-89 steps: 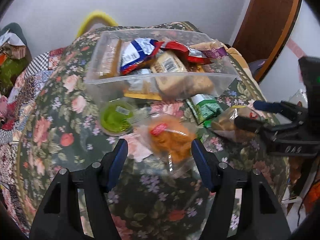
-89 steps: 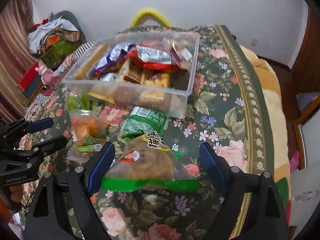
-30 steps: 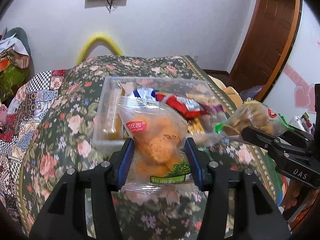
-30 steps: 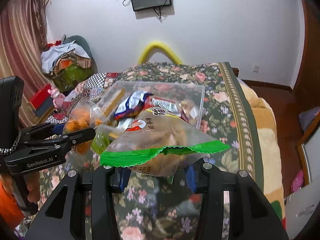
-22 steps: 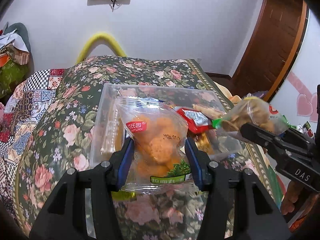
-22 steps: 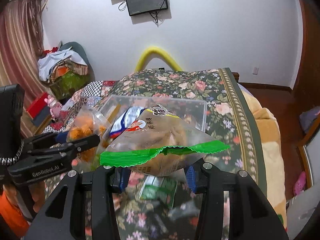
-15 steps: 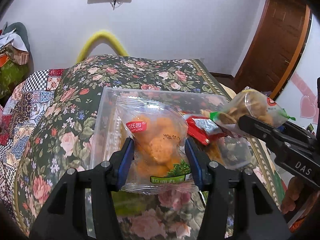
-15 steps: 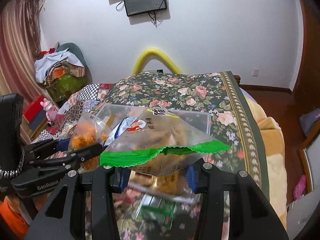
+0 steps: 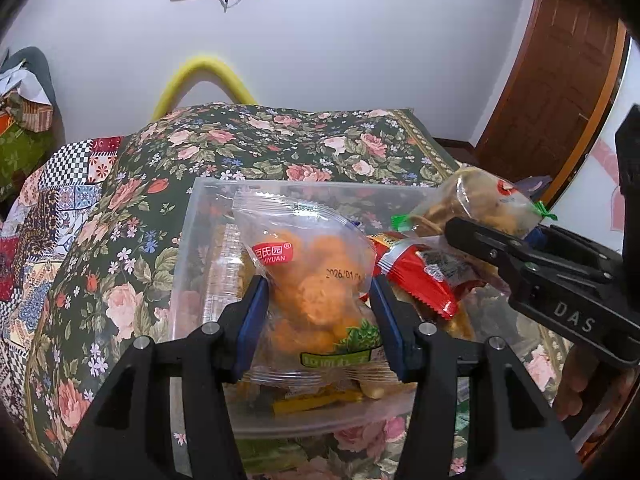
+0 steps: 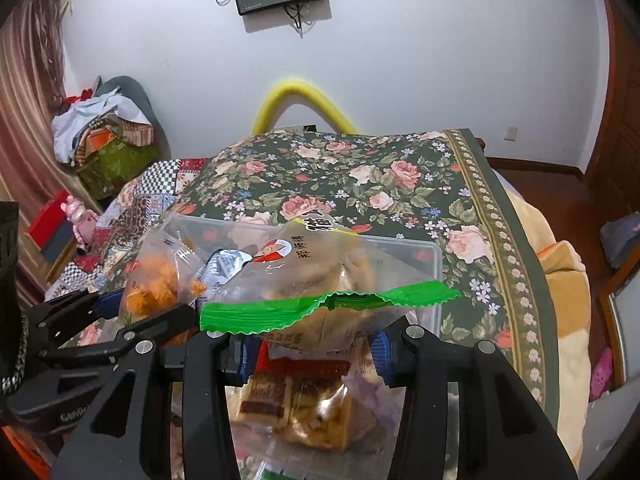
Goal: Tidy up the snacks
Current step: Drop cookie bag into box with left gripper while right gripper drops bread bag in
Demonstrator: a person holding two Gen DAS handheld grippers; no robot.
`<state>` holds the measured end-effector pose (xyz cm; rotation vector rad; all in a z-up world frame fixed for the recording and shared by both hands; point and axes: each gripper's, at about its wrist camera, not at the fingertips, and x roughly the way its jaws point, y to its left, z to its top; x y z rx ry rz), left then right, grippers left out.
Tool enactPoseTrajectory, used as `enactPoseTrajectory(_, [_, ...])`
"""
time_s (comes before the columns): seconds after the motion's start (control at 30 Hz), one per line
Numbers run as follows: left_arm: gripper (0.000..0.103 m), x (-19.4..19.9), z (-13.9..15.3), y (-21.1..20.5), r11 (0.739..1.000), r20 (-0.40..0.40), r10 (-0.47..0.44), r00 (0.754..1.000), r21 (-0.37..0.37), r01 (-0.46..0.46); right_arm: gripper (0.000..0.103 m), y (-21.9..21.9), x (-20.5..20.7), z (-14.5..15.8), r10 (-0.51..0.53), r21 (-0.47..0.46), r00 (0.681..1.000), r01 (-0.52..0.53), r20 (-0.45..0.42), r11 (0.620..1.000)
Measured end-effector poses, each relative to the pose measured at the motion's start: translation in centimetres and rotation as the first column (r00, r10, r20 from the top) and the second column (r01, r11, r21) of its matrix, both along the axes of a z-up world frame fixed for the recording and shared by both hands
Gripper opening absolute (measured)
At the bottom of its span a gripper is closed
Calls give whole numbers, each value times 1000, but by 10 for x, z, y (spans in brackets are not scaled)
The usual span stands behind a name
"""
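Floral bedspread [image 9: 248,148] fills mid-frame, clear bin [image 9: 188,280] at lower centre. Left gripper [image 9: 316,300] clamps the orange snack bag [image 9: 312,280]; right gripper [image 10: 312,346] clamps the green-edged bag [image 10: 320,276]. Both hang over the bin; lower before releasing.

Two held snack bags above a bin on the table

The clear bin [image 9: 188,256] sits on the table [image 9: 280,148], with packets inside. The left gripper [image 9: 318,316] holds a snack bag [image 9: 312,280] over it; to its right, the right gripper [image 10: 312,354] holds another bag [image 10: 316,280] above the bin.
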<state>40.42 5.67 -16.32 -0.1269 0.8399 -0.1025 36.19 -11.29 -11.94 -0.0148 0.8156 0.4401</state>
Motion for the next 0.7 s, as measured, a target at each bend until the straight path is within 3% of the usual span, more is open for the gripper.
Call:
enactPoseTrajectory(0.2, [53, -1, -4, -1, 1000, -3, 6, 1000, 24, -6, 44, -4, 2, -7, -21, 3, 1000, 21, -18, 1000])
enactPoseTrajectory(0.33, [58, -3, -1, -3, 999, -16, -9, 1000, 31, 10, 60, -8, 0, -1, -17, 32, 999, 18, -39, 999])
enactPoseTrajectory(0.7, [62, -40, 35, 2, 999, 47, -6, 999, 45, 4, 70, -13, -32, 28, 11, -16, 999, -10, 45, 1000])
